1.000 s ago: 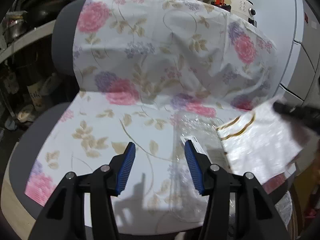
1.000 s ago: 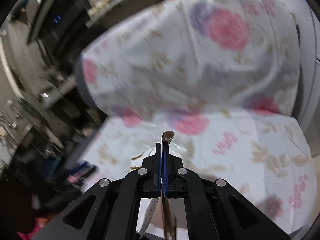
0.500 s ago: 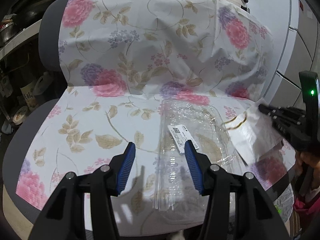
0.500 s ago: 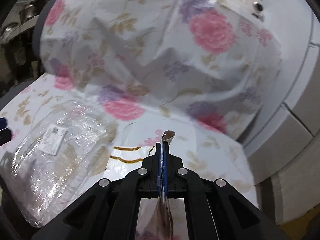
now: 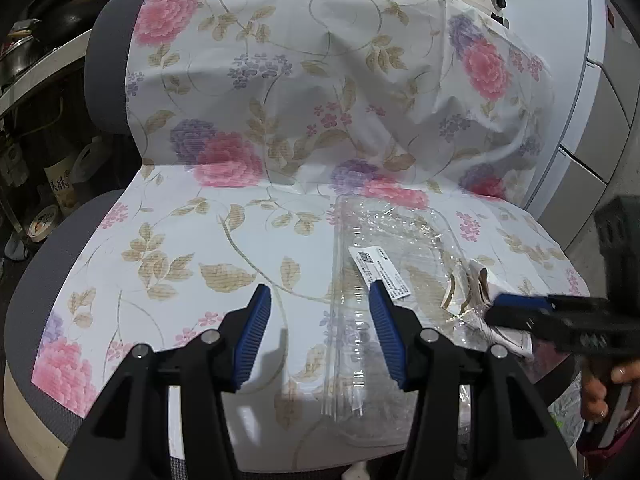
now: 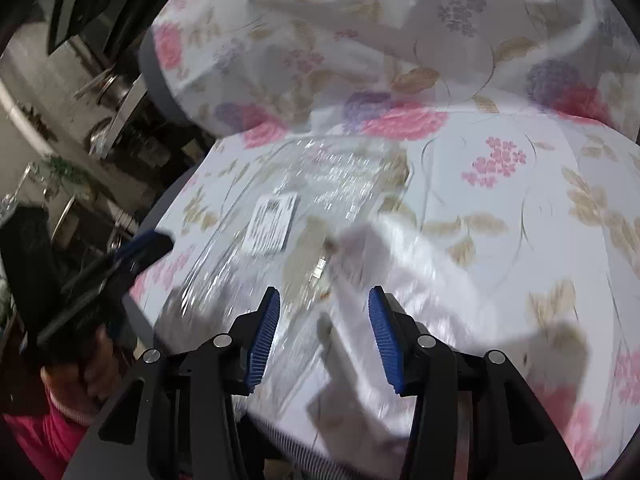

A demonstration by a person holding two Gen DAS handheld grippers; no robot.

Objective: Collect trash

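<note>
A clear plastic clamshell tray (image 5: 384, 280) with a white label lies on the floral-covered chair seat (image 5: 192, 256). A white wrapper with gold trim (image 5: 476, 292) lies crumpled beside its right edge. My left gripper (image 5: 318, 324) is open and empty just in front of the tray's left edge. My right gripper (image 6: 323, 324) is open, with the blurred white wrapper (image 6: 384, 264) lying loose between and beyond its fingers. The tray also shows in the right wrist view (image 6: 304, 200). The right gripper appears at the right in the left wrist view (image 5: 560, 316).
The chair back (image 5: 328, 80) rises behind the seat under the same floral cloth. Shelves with bottles and tape rolls (image 5: 44, 200) stand at the left. White cabinets (image 5: 600, 120) stand at the right. The seat's front edge is just below the grippers.
My right gripper, shut on the white wrapper before, has opened and the wrapper now lies on the seat by the tray. The left gripper stayed open and moved slightly closer.
</note>
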